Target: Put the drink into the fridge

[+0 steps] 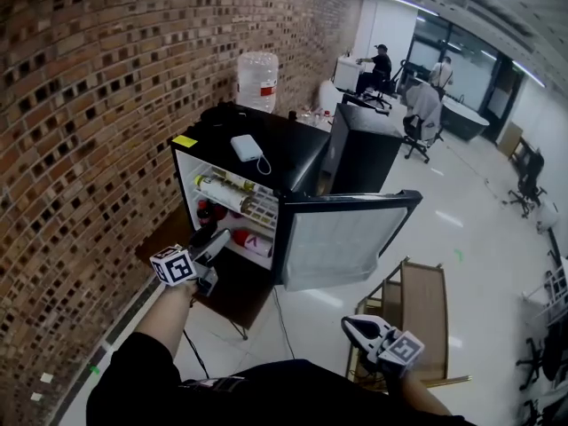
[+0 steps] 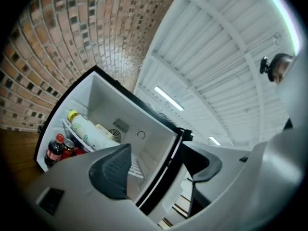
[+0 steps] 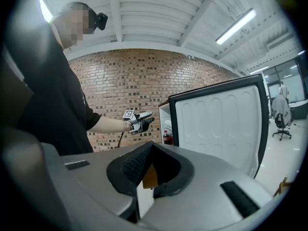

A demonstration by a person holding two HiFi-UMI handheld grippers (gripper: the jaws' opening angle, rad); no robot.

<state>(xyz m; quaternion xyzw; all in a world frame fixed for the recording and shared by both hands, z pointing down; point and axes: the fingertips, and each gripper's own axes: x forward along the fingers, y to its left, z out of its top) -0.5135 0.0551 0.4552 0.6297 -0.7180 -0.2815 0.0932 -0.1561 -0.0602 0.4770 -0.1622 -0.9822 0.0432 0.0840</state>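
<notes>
The left claw point(image 2: 161, 163) is hovering at the mouth of the open fridge point(image 1: 297, 160) with its jaws standing apart and nothing between them. The right claw point(image 3: 153, 152) is hanging low and well away from the fridge, on the far side of the door point(image 1: 342, 242), its jaws drawn together and gripping nothing.

The drinks are already sitting inside. A pale bottle with a yellow cap point(image 1: 222, 192) is lying on its side on the upper wire shelf point(image 1: 264, 211). Its long axis is running along the shelf's front edge, and its cap is pointing toward the shelf's end away from the hinges. Below it a cola bottle point(image 2: 54, 150) is standing upright, red cap up, near the front corner on that same side. Which of these is the task's drink I cannot tell.

The placing looks done, so the step in hand is probably clearing the left claw and closing up. It should come straight back out, staying clear of the shelf's front edge and the cola bottle. The lying bottle may roll, so the door is best swung shut gently, pushed near its free edge.
</notes>
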